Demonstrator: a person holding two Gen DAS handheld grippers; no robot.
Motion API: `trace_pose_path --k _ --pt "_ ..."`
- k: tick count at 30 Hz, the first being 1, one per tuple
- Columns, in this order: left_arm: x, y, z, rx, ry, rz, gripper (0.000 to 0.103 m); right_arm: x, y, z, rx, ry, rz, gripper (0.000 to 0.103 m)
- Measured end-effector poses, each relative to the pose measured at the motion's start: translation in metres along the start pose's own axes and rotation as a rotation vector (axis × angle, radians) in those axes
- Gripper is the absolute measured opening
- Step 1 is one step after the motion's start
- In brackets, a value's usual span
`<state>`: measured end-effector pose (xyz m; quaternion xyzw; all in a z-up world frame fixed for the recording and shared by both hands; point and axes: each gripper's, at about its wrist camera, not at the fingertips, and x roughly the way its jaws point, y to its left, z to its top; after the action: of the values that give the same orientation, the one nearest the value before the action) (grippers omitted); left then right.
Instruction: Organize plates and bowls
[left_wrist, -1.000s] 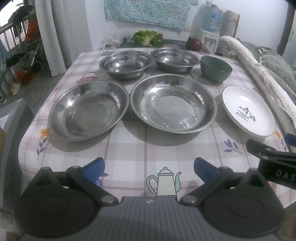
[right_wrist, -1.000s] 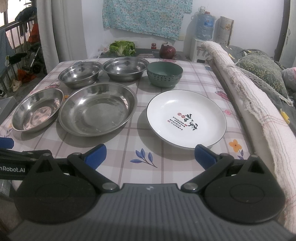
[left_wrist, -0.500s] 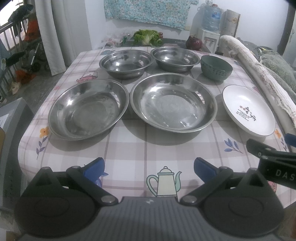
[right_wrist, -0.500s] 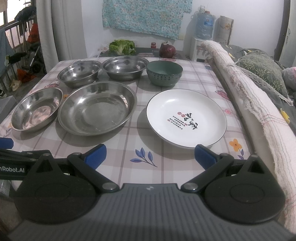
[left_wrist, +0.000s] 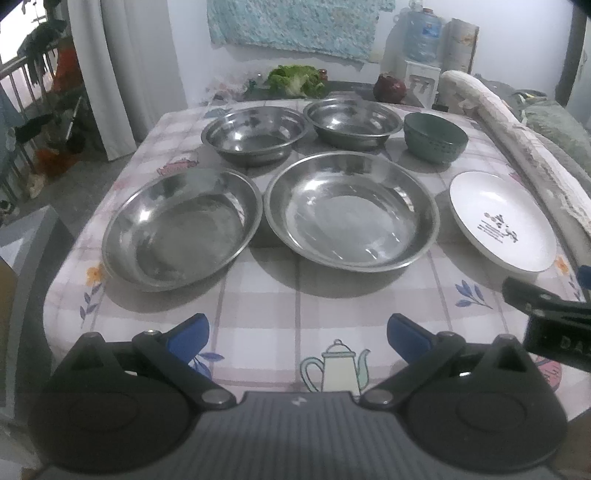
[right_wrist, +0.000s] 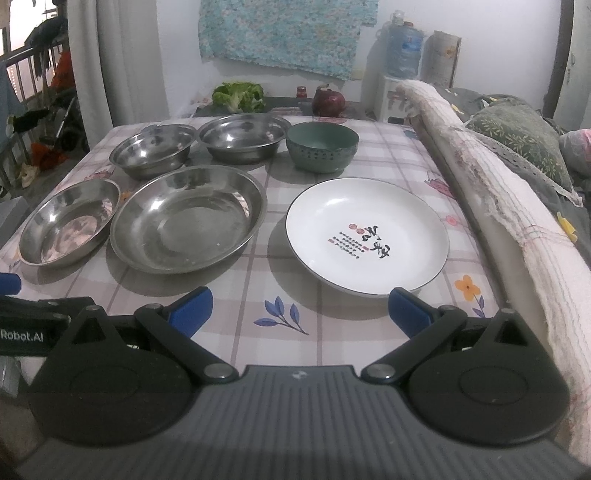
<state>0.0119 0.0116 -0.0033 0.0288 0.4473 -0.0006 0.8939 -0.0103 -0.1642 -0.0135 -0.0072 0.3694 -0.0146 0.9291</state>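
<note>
White plate (right_wrist: 367, 234) just beyond right tongs (right_wrist: 301, 308)

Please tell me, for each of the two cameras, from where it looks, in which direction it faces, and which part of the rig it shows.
Left wrist view: sits on the left gripper at the table's near edge, facing the round steel dishes; its open blue-tipped fingers show, and the right gripper at the right border.
Right wrist view: sits on the right gripper, facing the white printed plate; its open fingers show, and the left gripper at the left.
Both share the large steel dish, green ceramic bowl and checked tablecloth.
</note>
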Motion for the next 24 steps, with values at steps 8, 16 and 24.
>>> trace_pose_path --k 8,16,24 --pt "-0.006 0.009 0.02 -0.005 -0.056 0.07 0.103 0.0 -0.006 0.01 -0.024 -0.059 0.026 0.102" --pt "-0.005 0.025 0.044 -0.034 -0.096 0.125 0.103 0.008 0.0 0.035 -0.087 -0.105 0.051 0.102" --pt "0.014 0.038 0.067 -0.024 -0.102 0.134 0.103 0.027 0.011 0.059 -0.146 -0.12 0.106 0.102"
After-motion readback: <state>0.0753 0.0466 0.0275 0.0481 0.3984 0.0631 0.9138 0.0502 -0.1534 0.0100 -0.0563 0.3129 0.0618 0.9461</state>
